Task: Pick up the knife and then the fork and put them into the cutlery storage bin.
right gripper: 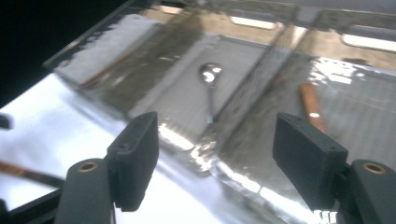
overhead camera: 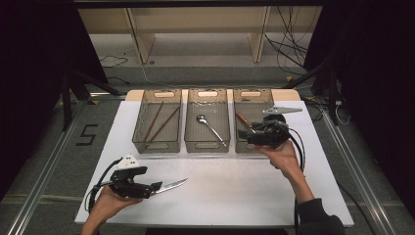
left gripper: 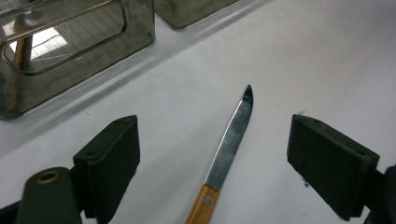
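Note:
A wooden-handled knife (overhead camera: 171,185) lies flat on the white table, blade pointing right and slightly away. My left gripper (overhead camera: 155,187) sits at its handle end, open. In the left gripper view the knife (left gripper: 229,144) lies between the wide-apart jaws of the left gripper (left gripper: 212,122), with neither pad touching it. My right gripper (overhead camera: 243,134) hovers at the front wall of the right bin (overhead camera: 252,95), open and empty. In the right gripper view, my right gripper (right gripper: 217,121) looks at a second knife (right gripper: 310,107) in that bin and a spoon (right gripper: 210,77) in the middle bin.
Three clear bins stand in a row at the table's far edge. The left bin (overhead camera: 157,147) holds chopsticks (overhead camera: 156,122), the middle bin (overhead camera: 207,147) the spoon (overhead camera: 208,125), the right one the second knife (overhead camera: 242,119). Bare white table (overhead camera: 235,186) stretches between the hands.

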Action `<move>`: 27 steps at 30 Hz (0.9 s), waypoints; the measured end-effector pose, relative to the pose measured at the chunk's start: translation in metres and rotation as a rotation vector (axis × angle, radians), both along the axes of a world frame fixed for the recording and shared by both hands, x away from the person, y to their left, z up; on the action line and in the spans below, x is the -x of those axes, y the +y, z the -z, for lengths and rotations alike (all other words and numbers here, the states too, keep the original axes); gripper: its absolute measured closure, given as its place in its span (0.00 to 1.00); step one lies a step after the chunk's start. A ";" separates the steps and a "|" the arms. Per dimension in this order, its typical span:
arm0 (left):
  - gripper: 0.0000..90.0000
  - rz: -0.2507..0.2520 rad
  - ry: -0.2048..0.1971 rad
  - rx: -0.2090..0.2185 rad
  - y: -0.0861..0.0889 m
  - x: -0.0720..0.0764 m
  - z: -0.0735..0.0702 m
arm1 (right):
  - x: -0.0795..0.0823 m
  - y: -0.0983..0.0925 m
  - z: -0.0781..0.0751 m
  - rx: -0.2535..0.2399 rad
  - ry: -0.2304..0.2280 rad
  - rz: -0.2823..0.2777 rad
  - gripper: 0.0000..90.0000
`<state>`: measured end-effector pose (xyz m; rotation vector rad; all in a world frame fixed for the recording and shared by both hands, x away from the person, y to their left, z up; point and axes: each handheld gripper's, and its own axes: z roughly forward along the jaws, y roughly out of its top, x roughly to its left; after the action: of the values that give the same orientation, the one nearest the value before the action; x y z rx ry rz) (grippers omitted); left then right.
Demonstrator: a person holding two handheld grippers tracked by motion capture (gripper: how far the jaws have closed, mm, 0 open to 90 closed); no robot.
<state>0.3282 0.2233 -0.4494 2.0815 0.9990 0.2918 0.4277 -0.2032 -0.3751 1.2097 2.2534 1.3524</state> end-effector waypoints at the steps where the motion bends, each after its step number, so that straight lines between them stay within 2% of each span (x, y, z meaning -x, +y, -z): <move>1: 0.19 0.002 0.001 -0.001 0.000 0.000 0.000 | 0.000 0.000 0.000 0.000 0.000 0.000 0.35; 5: 0.19 0.006 0.002 -0.017 -0.001 0.001 -0.001 | 0.019 0.005 0.004 -0.022 -0.034 -0.046 0.33; 13: 0.20 0.027 0.014 -0.091 -0.002 0.002 -0.003 | 0.048 0.011 0.024 -0.046 -0.048 -0.128 0.31; 15: 0.20 0.031 0.018 -0.096 -0.002 0.002 -0.003 | 0.053 0.011 0.029 -0.031 -0.043 -0.139 0.31; 25: 0.21 0.052 0.068 -0.153 -0.005 0.001 0.000 | 0.072 0.006 0.041 -0.044 -0.048 -0.170 0.30; 27: 0.22 0.058 0.074 -0.186 -0.005 0.000 0.000 | 0.075 0.007 0.043 -0.046 -0.047 -0.179 0.30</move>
<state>0.3285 0.2178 -0.4493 2.3003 0.9848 0.2896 0.3525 -0.1964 -0.4176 0.9986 2.3569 1.4873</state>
